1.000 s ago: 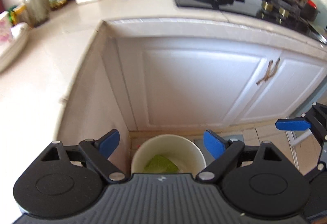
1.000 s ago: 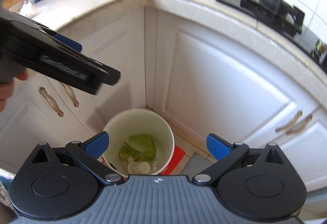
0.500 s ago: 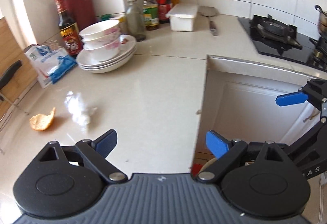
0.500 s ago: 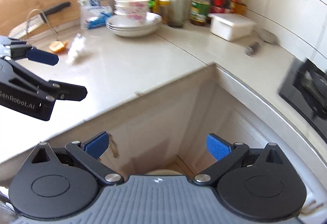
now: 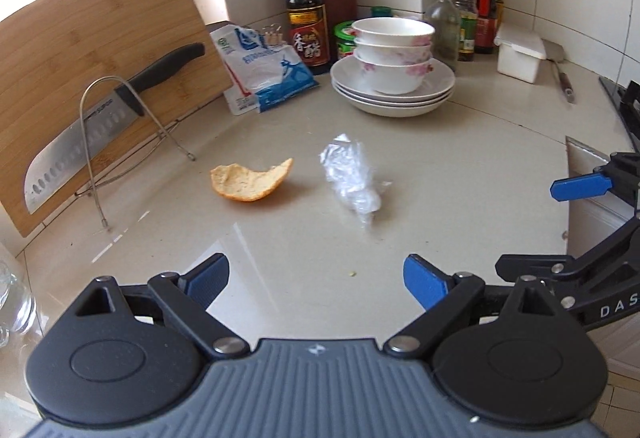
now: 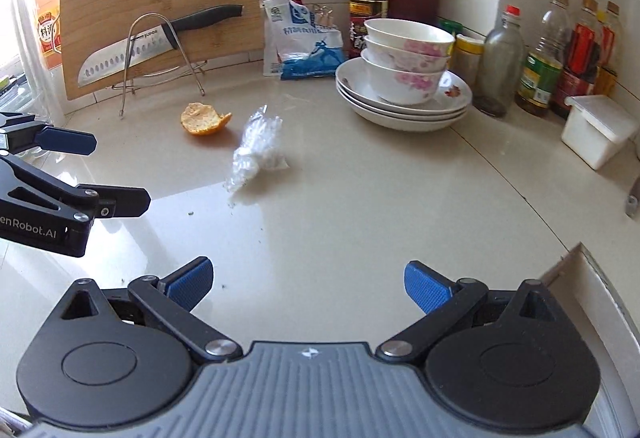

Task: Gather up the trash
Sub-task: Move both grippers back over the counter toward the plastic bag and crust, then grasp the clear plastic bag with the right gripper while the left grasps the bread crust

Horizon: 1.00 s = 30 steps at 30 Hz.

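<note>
Both grippers' fingers (image 5: 208, 280) wide, bare counter (image 5: 460, 166) around peel (image 5: 250, 182) and wrapper (image 5: 352, 178).

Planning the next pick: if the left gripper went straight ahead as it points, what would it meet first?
Probably the crumpled clear plastic wrap, slightly right of centre; the orange peel lies left of that line. Depth is uncertain.

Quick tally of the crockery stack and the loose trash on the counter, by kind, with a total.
Bowls: 3, stacked
Plates: 3, stacked under the bowls
Orange peel: 1
Crumpled clear plastic: 1
Total: 8, of which 2 are trash
</note>
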Tool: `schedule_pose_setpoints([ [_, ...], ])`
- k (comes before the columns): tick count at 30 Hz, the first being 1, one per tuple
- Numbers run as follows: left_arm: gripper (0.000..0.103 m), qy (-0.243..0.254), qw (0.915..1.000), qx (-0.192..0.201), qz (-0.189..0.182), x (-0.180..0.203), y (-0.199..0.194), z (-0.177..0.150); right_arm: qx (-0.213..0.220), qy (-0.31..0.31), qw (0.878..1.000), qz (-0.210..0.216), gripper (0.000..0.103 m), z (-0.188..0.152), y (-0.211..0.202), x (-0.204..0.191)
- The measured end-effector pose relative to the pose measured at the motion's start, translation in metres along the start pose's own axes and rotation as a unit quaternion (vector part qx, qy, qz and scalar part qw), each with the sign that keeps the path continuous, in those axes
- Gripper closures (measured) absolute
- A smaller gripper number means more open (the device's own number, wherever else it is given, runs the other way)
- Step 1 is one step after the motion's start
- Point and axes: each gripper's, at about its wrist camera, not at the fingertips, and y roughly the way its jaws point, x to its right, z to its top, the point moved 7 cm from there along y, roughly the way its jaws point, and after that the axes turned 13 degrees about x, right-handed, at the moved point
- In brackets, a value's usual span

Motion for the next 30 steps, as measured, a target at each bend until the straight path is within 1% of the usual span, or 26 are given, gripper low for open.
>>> schedule_pose_setpoints([
  [7,0.009,-0.017,0.9996,-0.008,0.022,-0.032,0.019,-0.002,-0.005,-0.004,0.999,0.034,0.0,0.024,0.061,-0.016],
  [11,0.009,-0.023,0.9992,-0.015,0.028,-0.044,0.031,-0.003,-0.017,-0.011,0.999,0.047,0.0,0.029,0.091,-0.023],
  [14,0.009,-0.026,0.999,-0.017,0.032,-0.052,0.04,-0.004,-0.025,-0.021,0.998,0.054,0.004,0.031,0.109,-0.03],
  [15,0.009,-0.027,0.9989,-0.018,0.034,-0.054,0.043,-0.004,-0.026,-0.024,0.998,0.055,0.006,0.032,0.114,-0.031],
  [18,0.009,-0.031,0.9986,-0.02,0.038,-0.06,0.049,-0.004,-0.033,-0.027,0.997,0.061,0.018,0.033,0.127,-0.035],
  [20,0.009,-0.031,0.9984,-0.021,0.041,-0.063,0.053,-0.004,-0.029,-0.031,0.997,0.063,0.02,0.036,0.131,-0.037],
  [23,0.009,-0.033,0.9983,-0.024,0.042,-0.065,0.058,-0.004,-0.024,-0.039,0.997,0.064,0.027,0.041,0.135,-0.039],
  [25,0.009,-0.033,0.9982,-0.025,0.043,-0.065,0.061,-0.004,-0.023,-0.049,0.997,0.06,0.042,0.044,0.137,-0.04],
  [26,0.009,-0.034,0.9982,-0.026,0.042,-0.065,0.063,-0.003,-0.022,-0.052,0.997,0.058,0.046,0.045,0.138,-0.04],
  [27,0.009,-0.035,0.9982,-0.027,0.042,-0.065,0.065,-0.003,-0.023,-0.052,0.997,0.058,0.052,0.046,0.138,-0.04],
  [29,0.009,-0.04,0.9981,-0.029,0.037,-0.065,0.07,-0.003,-0.023,-0.054,0.997,0.06,0.056,0.046,0.137,-0.04],
  [30,0.009,-0.045,0.998,-0.031,0.031,-0.065,0.072,-0.003,-0.023,-0.054,0.996,0.061,0.063,0.046,0.137,-0.04],
])
